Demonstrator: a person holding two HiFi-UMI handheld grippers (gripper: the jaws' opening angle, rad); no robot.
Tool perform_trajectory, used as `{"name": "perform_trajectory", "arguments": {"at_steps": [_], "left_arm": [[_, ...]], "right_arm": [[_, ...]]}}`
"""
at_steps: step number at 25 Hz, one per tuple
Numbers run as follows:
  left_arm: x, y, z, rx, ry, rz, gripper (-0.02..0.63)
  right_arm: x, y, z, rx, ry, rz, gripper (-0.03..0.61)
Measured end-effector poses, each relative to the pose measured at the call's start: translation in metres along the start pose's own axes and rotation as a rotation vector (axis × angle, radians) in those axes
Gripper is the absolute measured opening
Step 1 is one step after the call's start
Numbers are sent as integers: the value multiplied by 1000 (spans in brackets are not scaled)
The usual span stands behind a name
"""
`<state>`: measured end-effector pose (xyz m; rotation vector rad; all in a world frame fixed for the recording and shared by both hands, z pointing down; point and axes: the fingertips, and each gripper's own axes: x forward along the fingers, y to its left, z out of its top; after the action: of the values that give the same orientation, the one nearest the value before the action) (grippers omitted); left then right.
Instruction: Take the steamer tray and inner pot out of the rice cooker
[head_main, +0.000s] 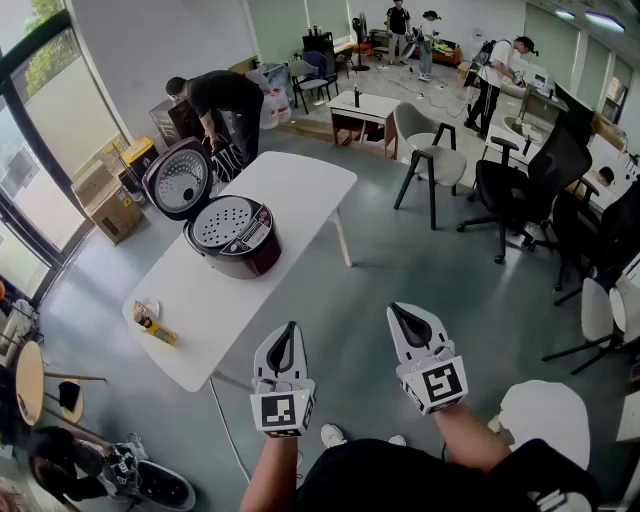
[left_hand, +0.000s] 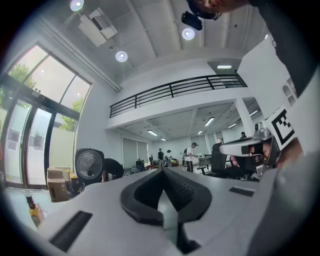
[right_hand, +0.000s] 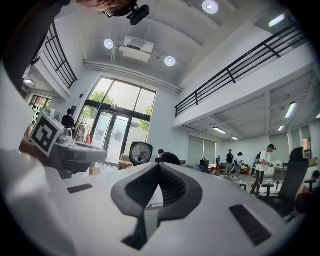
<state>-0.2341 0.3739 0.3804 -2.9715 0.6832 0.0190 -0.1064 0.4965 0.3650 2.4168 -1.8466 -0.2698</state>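
Observation:
A dark rice cooker (head_main: 237, 240) stands on the white table (head_main: 290, 190) with its lid (head_main: 177, 178) swung up. The perforated steamer tray (head_main: 224, 221) lies in its mouth, and the inner pot beneath is hidden. My left gripper (head_main: 288, 336) and right gripper (head_main: 407, 318) hover shut and empty in front of me, well short of the table's near edge. In the left gripper view the raised lid (left_hand: 89, 163) shows at the far left beyond the left gripper (left_hand: 162, 171). In the right gripper view the lid (right_hand: 140, 153) stands just left of the right gripper (right_hand: 159, 166).
A small yellow item (head_main: 152, 322) lies near the table's near left corner. A person in black (head_main: 222, 104) bends over behind the table. Cardboard boxes (head_main: 108, 195) sit at the left by the windows. Office chairs (head_main: 520, 185) stand to the right, and a white stool (head_main: 545, 420) is beside me.

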Motion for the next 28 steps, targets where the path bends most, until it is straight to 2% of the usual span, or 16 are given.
{"name": "perform_trajectory", "arguments": {"at_steps": [9,17,19,21,23,26,28], "left_arm": [[-20,2,6,3,13,-3,-2],[-24,20,-7,-2,39,-3,-2],[-23,29,-10,-1,44,7,0],[-20,41,-14,-10,51,13,91],[-16,52,-19,-20,61,19,192],[-11,69,-27,-33,80,25,365],[-11,80,-29,-39,85,38,420]], "right_arm": [[-13,12,4,19,12,-7,-3],[4,26,-1,19,14,-7,-2],[13,28,0,13,7,-4,56],[23,30,-3,10,12,-6,180],[33,29,-7,14,18,-15,255],[48,33,-9,6,30,-20,339],[55,38,-8,2,35,-20,381]]}}
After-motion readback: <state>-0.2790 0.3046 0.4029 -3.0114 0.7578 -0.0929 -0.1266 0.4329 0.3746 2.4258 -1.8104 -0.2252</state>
